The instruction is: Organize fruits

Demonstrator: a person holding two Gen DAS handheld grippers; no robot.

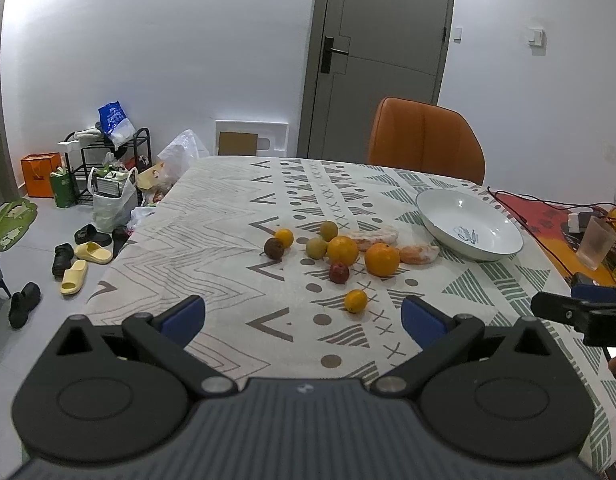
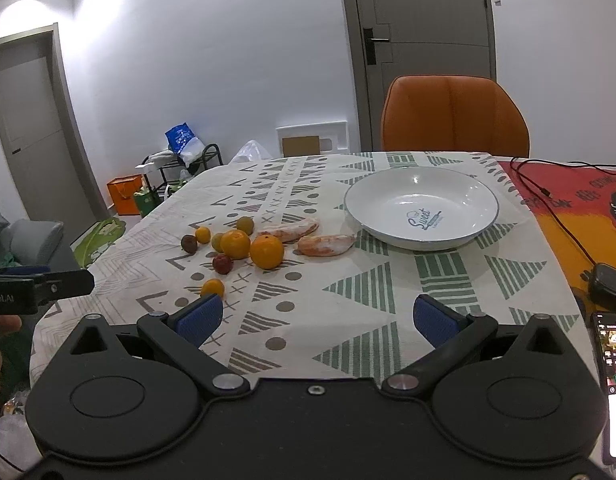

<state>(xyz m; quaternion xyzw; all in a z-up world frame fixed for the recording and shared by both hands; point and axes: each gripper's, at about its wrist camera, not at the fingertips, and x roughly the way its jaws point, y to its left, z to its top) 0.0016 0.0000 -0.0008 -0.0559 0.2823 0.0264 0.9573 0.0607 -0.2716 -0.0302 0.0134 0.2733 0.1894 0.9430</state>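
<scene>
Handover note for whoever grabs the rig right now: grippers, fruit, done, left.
Left gripper: open, holding nothing, above the near table edge.
Right gripper: open, holding nothing, aimed toward the bowl.
Bowl: nothing in it, far right on the patterned tablecloth.
Fruit: all loose on the cloth left of the bowl, including two large oranges, small dark red ones, greenish ones, and a small orange fruit nearest the left gripper.
Done: nothing placed.
Left: probably move every piece into the bowl.
</scene>
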